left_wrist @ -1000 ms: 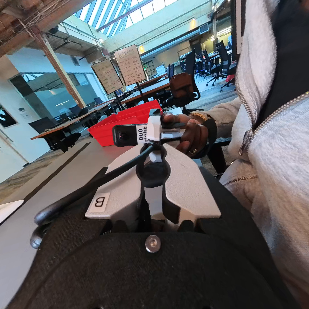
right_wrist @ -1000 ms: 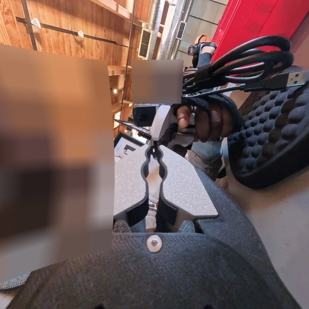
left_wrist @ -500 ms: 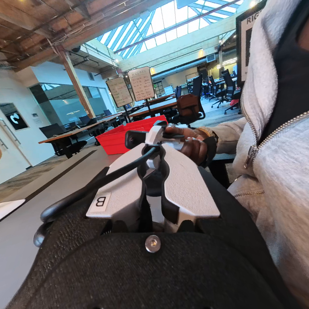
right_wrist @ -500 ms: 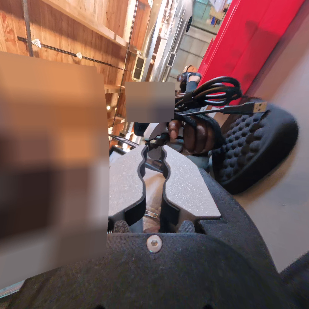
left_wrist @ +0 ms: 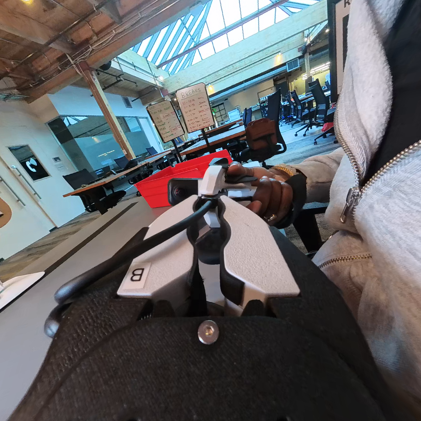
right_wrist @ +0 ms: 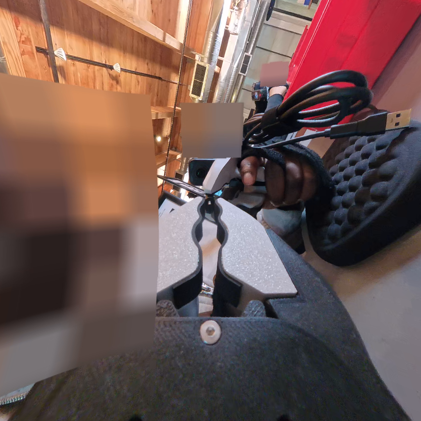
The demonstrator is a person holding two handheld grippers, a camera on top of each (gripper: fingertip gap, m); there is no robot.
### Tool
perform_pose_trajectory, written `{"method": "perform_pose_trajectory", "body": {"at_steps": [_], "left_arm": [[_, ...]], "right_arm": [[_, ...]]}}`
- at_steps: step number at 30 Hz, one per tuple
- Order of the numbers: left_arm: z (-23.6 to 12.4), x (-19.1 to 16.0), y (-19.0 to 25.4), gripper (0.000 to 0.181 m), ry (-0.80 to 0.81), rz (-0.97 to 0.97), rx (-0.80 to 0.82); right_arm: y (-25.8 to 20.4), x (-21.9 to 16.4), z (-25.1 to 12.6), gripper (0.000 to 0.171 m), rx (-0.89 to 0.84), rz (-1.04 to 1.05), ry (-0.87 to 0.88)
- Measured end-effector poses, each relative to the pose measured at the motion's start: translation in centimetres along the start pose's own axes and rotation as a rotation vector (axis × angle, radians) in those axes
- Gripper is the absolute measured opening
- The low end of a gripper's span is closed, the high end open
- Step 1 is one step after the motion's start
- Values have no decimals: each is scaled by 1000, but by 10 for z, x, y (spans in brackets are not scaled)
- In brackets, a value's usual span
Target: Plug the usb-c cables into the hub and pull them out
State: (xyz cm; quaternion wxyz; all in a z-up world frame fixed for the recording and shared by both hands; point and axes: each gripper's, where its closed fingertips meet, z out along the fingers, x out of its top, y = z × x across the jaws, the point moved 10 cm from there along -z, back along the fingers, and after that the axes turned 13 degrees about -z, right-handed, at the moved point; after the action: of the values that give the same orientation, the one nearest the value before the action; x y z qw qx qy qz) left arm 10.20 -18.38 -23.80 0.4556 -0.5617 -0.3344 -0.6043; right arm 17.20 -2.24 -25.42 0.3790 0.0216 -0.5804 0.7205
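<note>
Table (left_wrist: 91,246): grey, running off toward the far desks; a white pad lies at its left edge.
Cable (left_wrist: 159,234): black, coming up from the lower left, crossing the left finger and ending at the tips.
Left gripper (left_wrist: 210,201): fingers drawn together at the tips and pinching the cable end; the plug itself is too hidden to make out.
Bin (left_wrist: 159,191): red, on the table behind the grippers.
Right gripper (left_wrist: 213,184): facing the left one, nearly tip to tip, its white tip pointing down onto the cable end.
Right hand (left_wrist: 271,189): wrapped round that gripper's handle, a ring on one finger.
Jacket (left_wrist: 376,205): grey, zipped, close on the right.
Right gripper, own view (right_wrist: 209,201): tips almost touching around a small dark piece; whether they truly grip it I cannot tell.
Left hand (right_wrist: 284,180): holding the opposite gripper, black strap across it.
Cable bundle (right_wrist: 319,107): black loops tied together, held above that hand, a flat gold-tipped plug sticking out to the right.
Cushion (right_wrist: 364,186): black, bumpy, on the table beneath the plug.
Hub: not something I can pick out in either view.
</note>
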Motion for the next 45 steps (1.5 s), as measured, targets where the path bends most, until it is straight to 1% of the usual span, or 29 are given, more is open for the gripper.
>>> {"method": "perform_pose_trajectory", "body": {"at_steps": [5, 7, 8, 10, 11, 13, 15, 17, 18, 20, 22, 25, 27, 28, 30, 33, 35, 38, 39, 42, 43, 44, 45], "left_arm": [[-1, -1, 0, 14, -14, 0, -9], [0, -1, 0, 14, -24, 1, 18], [1, -1, -1, 14, -30, 3, 37], [0, -1, -3, 14, -12, -24, 53], [-2, 0, -5, 14, 1, -45, 55], [-4, 0, -7, 14, 25, -71, 49], [-5, 0, -8, 14, 31, -75, 47], [-5, -1, -7, 14, 29, -72, 48], [-5, -1, -7, 14, 29, -71, 46], [-5, -1, -7, 14, 35, -74, 47], [-6, -1, -8, 14, 40, -79, 49], [-6, -2, -8, 14, 37, -79, 44], [-5, -2, -8, 14, 35, -78, 45], [-6, -2, -8, 14, 37, -79, 46], [-6, -2, -8, 14, 44, -82, 49], [-7, -2, -8, 14, 49, -80, 52], [-6, -2, -8, 14, 46, -74, 52], [-6, -2, -7, 14, 42, -68, 58], [-6, -2, -7, 14, 43, -68, 60], [-6, -2, -7, 14, 43, -63, 64], [-5, -2, -7, 14, 40, -59, 64], [-5, -3, -6, 14, 35, -54, 65], [-5, -3, -6, 14, 31, -48, 66]], "right_arm": [[1, -1, 0, 7, 3, 25, -9], [0, 1, -2, 7, -29, -18, -3], [-3, 4, -4, 9, -75, -79, -11], [-14, 17, -16, 34, -226, -259, -30], [-22, 25, -26, 42, -290, -338, -42], [-40, 42, -49, 47, -422, -449, -50], [-48, 59, -77, 46, -615, -503, -67], [-40, 71, -105, 47, -802, -482, -149], [-32, 76, -116, 49, -860, -445, -206], [-13, 80, -128, 52, -889, -349, -332], [6, 82, -128, 55, -866, -266, -435], [24, 90, -118, 45, -786, -185, -500], [32, 89, -111, 31, -787, -183, -625], [34, 89, -107, 30, -781, -172, -660], [35, 89, -100, 27, -765, -150, -707], [31, 86, -91, 17, -773, -182, -716], [22, 83, -86, 15, -810, -275, -752], [0, 71, -72, 13, -917, -536, -903], [-8, 66, -66, 13, -986, -661, -985], [-29, 43, -54, 13, -1278, -1059, -1299], [-30, 32, -52, 12, -1320, -1135, -1375], [-30, 21, -50, 12, -1338, -1173, -1405], [-30, 13, -50, 11, -1378, -1233, -1382]]}}
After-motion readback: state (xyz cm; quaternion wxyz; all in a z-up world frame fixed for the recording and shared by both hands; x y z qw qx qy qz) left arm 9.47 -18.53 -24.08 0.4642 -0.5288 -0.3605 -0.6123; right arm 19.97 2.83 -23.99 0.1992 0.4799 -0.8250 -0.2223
